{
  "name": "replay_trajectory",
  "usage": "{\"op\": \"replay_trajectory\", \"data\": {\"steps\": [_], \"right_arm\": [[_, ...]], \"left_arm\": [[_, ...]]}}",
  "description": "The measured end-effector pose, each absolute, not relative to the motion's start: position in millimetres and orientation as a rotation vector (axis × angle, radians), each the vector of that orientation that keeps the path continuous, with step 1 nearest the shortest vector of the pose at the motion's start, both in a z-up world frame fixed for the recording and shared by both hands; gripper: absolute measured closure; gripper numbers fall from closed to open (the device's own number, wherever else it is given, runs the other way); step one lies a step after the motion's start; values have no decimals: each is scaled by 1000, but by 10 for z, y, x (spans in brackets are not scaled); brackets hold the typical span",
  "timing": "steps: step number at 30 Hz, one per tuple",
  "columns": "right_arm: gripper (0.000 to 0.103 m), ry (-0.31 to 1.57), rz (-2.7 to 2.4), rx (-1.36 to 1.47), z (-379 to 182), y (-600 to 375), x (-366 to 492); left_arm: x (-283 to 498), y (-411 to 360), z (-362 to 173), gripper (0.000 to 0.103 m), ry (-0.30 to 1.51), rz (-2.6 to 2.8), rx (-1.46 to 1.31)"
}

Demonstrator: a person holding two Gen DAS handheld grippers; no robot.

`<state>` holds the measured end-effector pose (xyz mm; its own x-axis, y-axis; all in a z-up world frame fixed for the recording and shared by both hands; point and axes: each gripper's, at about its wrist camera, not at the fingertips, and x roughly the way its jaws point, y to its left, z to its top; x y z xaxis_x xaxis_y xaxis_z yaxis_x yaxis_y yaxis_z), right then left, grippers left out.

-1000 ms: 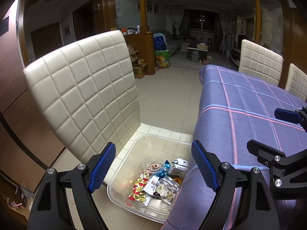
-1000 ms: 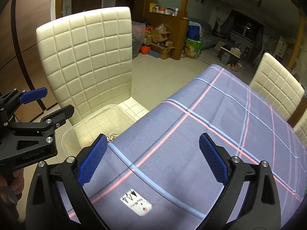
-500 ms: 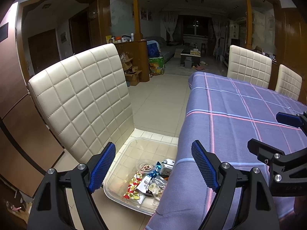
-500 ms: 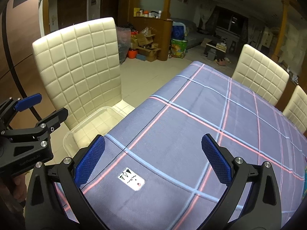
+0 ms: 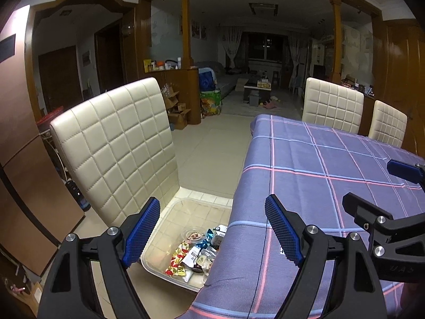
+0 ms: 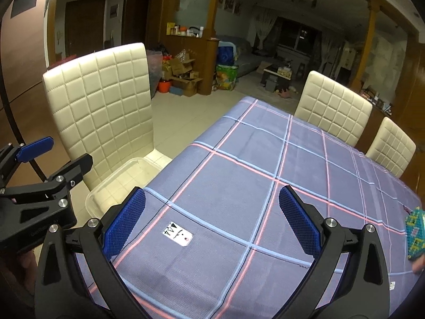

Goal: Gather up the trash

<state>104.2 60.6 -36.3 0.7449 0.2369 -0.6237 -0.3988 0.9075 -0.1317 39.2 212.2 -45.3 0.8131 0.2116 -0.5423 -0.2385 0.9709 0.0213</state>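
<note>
Trash wrappers (image 5: 195, 257), crumpled foil and paper, lie heaped in clear plastic rectangular bin (image 5: 170, 271) on floor by cream quilted chair (image 5: 117, 143); bin's long axis runs away from camera, its right side hidden under purple plaid tablecloth (image 5: 318, 175). Wrapper count unclear. Left gripper (image 5: 212, 232) wide, empty. Right gripper (image 6: 212, 220) wide, empty, over table. 3 chairs. Green-blue patterned packet (image 6: 415, 235) cut off at right edge.
</note>
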Motion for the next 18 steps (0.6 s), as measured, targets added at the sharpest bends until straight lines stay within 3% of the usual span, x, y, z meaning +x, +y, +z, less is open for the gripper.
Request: {"op": "replay_trajectory", "data": {"steps": [18], "right_arm": [[4,587,242,-214,-189,402,690]], "left_arm": [[124,1970,-308,24,520,193,-36]]}}
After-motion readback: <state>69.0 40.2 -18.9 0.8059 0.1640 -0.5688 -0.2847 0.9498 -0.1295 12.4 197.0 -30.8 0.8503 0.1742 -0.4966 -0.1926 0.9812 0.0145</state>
